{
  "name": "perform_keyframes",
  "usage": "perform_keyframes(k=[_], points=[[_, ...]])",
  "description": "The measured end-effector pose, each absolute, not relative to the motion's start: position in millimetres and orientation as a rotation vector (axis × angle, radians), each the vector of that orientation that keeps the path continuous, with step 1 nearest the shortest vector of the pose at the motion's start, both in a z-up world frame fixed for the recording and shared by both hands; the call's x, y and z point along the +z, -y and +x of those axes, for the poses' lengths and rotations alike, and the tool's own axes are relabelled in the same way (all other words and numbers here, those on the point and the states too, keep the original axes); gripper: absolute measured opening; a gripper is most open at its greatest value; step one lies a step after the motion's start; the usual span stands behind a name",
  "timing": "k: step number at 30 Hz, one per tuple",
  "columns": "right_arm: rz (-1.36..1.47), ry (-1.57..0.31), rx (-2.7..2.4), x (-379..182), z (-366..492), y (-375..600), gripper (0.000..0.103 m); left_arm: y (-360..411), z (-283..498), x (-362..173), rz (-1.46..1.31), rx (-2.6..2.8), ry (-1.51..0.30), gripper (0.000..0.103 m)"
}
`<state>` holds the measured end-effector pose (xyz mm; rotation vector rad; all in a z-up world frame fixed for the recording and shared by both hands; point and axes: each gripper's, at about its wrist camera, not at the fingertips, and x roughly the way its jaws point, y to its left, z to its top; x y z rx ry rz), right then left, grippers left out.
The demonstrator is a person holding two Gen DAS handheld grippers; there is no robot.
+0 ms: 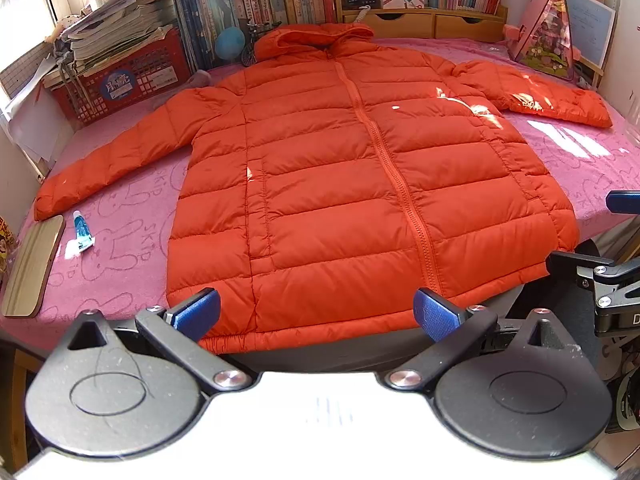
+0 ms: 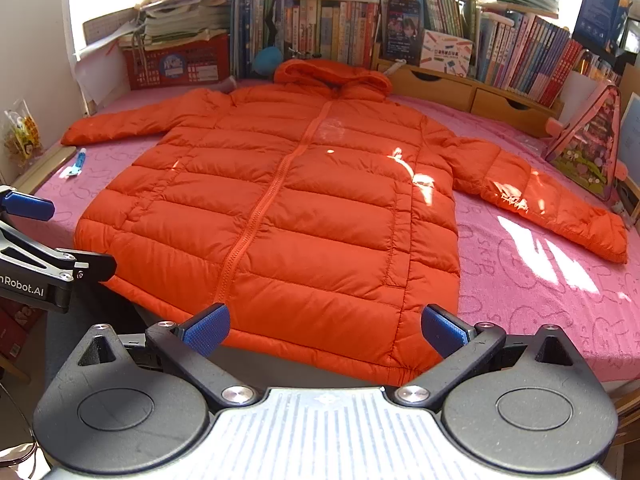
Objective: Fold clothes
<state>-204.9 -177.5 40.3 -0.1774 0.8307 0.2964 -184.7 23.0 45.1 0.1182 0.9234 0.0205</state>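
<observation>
An orange hooded puffer jacket (image 1: 340, 184) lies flat, front up and zipped, on a pink cloth-covered table (image 1: 120, 264). Both sleeves spread out to the sides, hood at the far end. It also shows in the right wrist view (image 2: 304, 216). My left gripper (image 1: 316, 314) is open and empty, hovering at the jacket's hem near its left part. My right gripper (image 2: 326, 330) is open and empty, at the hem near its right corner. The right gripper shows at the right edge of the left wrist view (image 1: 604, 280), the left gripper at the left edge of the right wrist view (image 2: 36, 256).
A small blue-white tube (image 1: 82, 232) and a wooden board (image 1: 30, 268) lie left of the jacket. A red crate (image 1: 120, 80) with papers stands back left. Bookshelves and wooden drawers (image 1: 400, 24) line the back. A pink triangular case (image 1: 548, 36) stands back right.
</observation>
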Motion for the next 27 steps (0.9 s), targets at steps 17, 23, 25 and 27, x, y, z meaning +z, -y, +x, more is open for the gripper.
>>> perform_keyframes(k=[17,23,25,27], points=[[-0.165,-0.854,0.278,33,-207,184,0.103,-23,-187,43,0.116,0.025,-0.940,0.103],[-0.163,-0.863,0.269,30,-211,186,0.103,-25,-193,40,0.108,0.017,-0.947,0.103],[-0.163,-0.863,0.268,29,-211,186,0.103,-25,-192,39,0.105,0.017,-0.950,0.103],[-0.163,-0.863,0.263,28,-209,186,0.103,-25,-187,38,0.100,0.020,-0.948,0.103]])
